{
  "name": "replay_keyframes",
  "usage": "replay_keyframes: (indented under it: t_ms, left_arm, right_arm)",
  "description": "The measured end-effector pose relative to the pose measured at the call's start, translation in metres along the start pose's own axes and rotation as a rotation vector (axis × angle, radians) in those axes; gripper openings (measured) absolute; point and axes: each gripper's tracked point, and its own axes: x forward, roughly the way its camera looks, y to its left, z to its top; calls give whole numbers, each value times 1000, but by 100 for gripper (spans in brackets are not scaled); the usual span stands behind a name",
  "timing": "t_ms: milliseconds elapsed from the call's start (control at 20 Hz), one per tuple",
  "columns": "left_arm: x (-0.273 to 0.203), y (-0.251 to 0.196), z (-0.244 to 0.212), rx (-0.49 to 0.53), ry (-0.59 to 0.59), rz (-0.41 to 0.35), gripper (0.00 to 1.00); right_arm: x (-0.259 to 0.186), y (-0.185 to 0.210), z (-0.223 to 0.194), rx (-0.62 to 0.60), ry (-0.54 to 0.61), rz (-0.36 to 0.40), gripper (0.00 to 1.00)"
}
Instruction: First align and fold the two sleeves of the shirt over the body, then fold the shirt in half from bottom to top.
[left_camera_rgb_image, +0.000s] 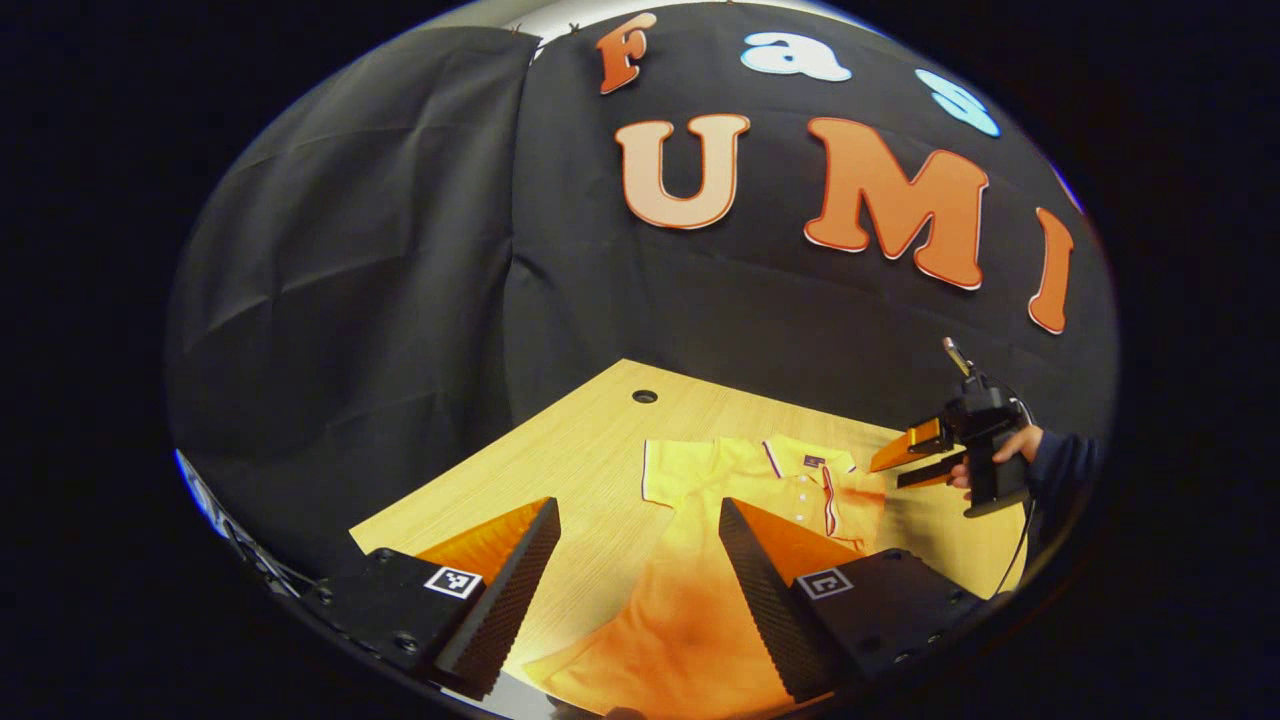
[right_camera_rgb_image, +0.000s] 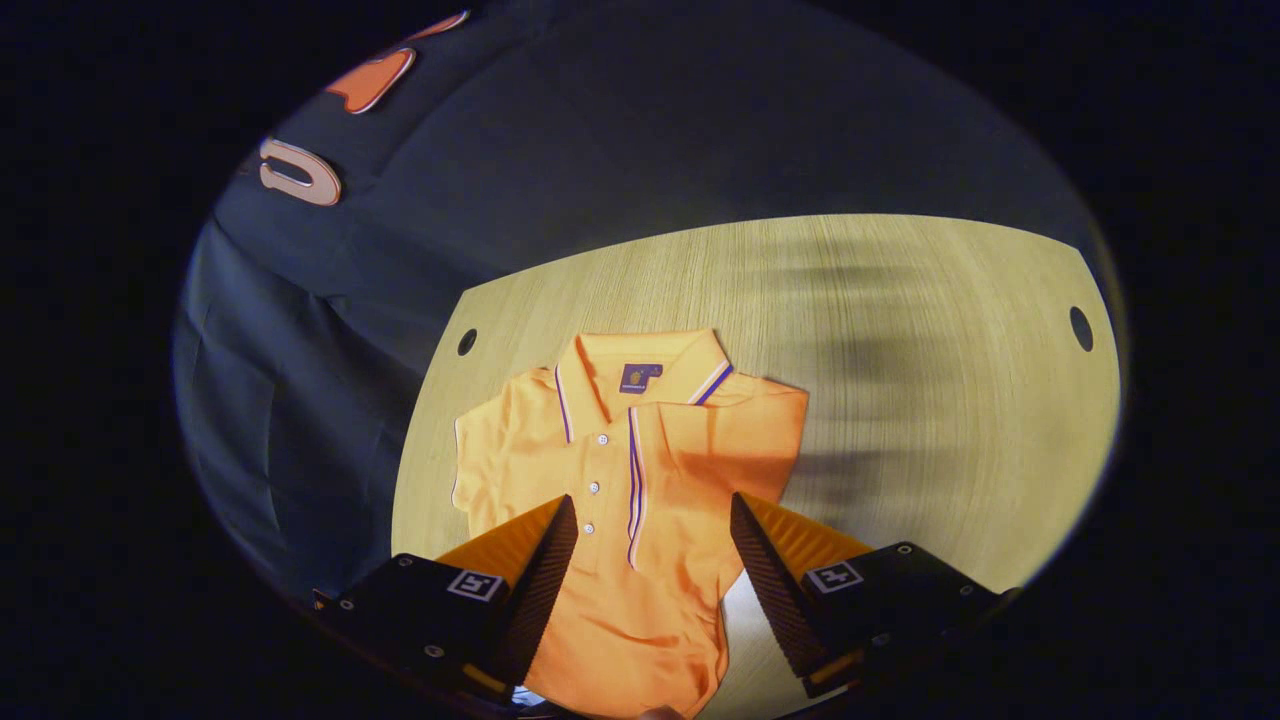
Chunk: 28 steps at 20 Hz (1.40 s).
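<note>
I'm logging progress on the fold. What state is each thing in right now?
Orange polo shirt with striped collar: flat on the table, collar away from the grippers; the right-gripper-view right sleeve folded over the body, the other sleeve out to the side; bottom not folded up.
Light wooden table: bare beside the shirt.
Left gripper: open, above the shirt.
Right gripper: open, above the shirt, holding nothing.

Left hand-held gripper (left_camera_rgb_image: 640, 580) and right hand-held gripper (right_camera_rgb_image: 655, 570) both hang with fingers spread apart, gripping nothing.

Wooden table (right_camera_rgb_image: 900, 330), black cloth wall (left_camera_rgb_image: 400, 250)
</note>
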Motion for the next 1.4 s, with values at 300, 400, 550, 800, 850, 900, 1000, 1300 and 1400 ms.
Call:
replay_keyframes:
  t_ms: [300,400,550,800,850,900,1000,1300,1400]
  left_arm:
    - [65,-16,-20,-109,209,-146,98]
    - [90,-19,-29,-168,327,-183,96]
    - [119,-4,-41,-218,482,-228,97]
    - [187,4,-47,-162,631,-245,97]
    - [200,5,-49,-148,655,-246,97]
    - [213,4,-50,-130,676,-252,97]
    - [233,1,-53,-88,723,-257,97]
    - [286,1,-67,102,853,-232,96]
    - [303,0,-70,148,879,-227,95]
  right_arm:
    - [-37,-4,-6,0,-106,-61,96]
    - [-50,-6,-14,-1,-143,-99,96]
    - [-60,0,-32,36,-168,-131,96]
    - [-76,7,-63,121,-218,-178,96]
    - [-81,9,-72,138,-225,-177,96]
    - [-84,8,-81,159,-229,-190,97]
    - [-89,8,-97,198,-256,-215,98]
    - [-120,7,-143,304,-333,-287,98]
    - [-130,9,-160,330,-358,-310,98]
